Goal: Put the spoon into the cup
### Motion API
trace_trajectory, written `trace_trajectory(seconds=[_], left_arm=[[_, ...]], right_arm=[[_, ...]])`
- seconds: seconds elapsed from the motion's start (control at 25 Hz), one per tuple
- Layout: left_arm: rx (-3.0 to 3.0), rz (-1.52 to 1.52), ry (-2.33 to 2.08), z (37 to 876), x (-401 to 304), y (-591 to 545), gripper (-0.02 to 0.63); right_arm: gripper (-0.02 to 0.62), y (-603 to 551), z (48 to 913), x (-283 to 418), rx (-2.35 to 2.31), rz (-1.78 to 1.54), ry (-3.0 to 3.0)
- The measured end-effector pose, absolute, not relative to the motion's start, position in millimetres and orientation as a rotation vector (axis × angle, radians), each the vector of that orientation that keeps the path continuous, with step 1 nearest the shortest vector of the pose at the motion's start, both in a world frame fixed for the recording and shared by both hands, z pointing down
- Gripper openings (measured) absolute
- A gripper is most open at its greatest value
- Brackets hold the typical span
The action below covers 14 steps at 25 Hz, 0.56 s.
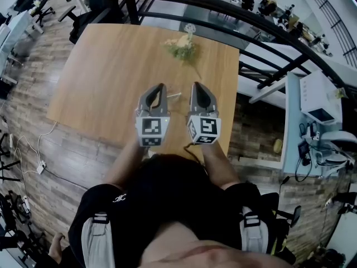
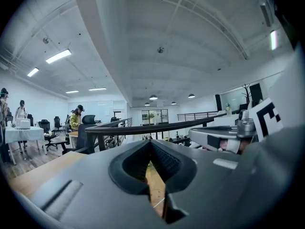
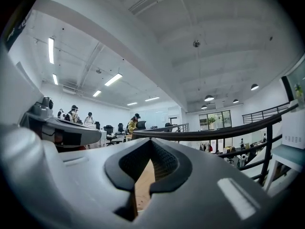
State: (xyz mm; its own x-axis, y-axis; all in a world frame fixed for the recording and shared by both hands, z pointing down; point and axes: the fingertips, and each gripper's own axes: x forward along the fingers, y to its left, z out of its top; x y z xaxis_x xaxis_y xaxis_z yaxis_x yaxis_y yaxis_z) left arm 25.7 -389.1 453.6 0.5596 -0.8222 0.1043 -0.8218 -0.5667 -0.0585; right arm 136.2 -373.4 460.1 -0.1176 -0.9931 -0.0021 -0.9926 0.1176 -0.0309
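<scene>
On the wooden table (image 1: 106,77) a thin silvery spoon (image 1: 173,96) lies between my two grippers; a pale sliver of it (image 2: 159,202) shows through the gap in the left gripper view. A small pale object that may be the cup (image 1: 189,28) stands at the table's far edge, too small to tell. My left gripper (image 1: 160,86) (image 2: 151,142) and right gripper (image 1: 196,85) (image 3: 151,142) hover side by side over the near half of the table, pointing away from me. Both have their jaws together and hold nothing. Each gripper views mostly ceiling and room.
A bunch of yellow-green flowers (image 1: 181,48) lies near the table's far edge. A black railing (image 1: 234,13) runs behind the table. White desks with equipment (image 1: 318,108) stand to the right. Cables (image 1: 33,149) trail on the floor at left. People stand far off (image 3: 74,113).
</scene>
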Motion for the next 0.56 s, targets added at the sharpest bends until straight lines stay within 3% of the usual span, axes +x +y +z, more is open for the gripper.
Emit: trace_trajectory(seconds=[0.56], left_arm=[[-2.768,-0.187,1.453,451.0,27.7,-392.5,0.012]], right_arm=[[0.002,-379.6,466.1,138.7,-2.057,-0.107,2.326]])
